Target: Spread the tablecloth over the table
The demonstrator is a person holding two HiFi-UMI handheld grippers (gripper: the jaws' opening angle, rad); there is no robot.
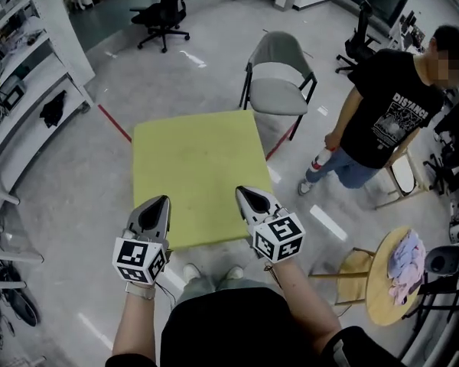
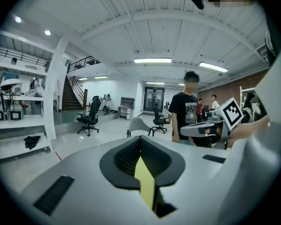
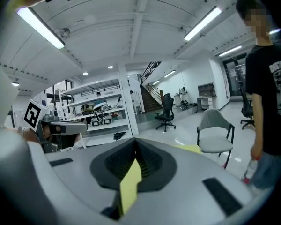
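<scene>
A yellow-green tablecloth [image 1: 195, 174] is stretched out in front of me, raised above the floor, and hides whatever is under it. My left gripper [image 1: 164, 202] is shut on its near left corner, and a strip of the tablecloth [image 2: 145, 184] shows between the jaws. On the near right corner my right gripper [image 1: 243, 193] is shut too, with a fold of the tablecloth [image 3: 129, 184] pinched in its jaws. Both grippers point forward and slightly down. From the left gripper view the right gripper [image 2: 201, 128] shows at the right side.
A grey chair [image 1: 279, 79] stands just past the cloth's far edge. A person in a black shirt [image 1: 386, 113] stands to the right. A round wooden table [image 1: 388, 281] with cloths is at the near right. White shelves [image 1: 23, 98] run along the left; a black office chair [image 1: 162, 14] stands far back.
</scene>
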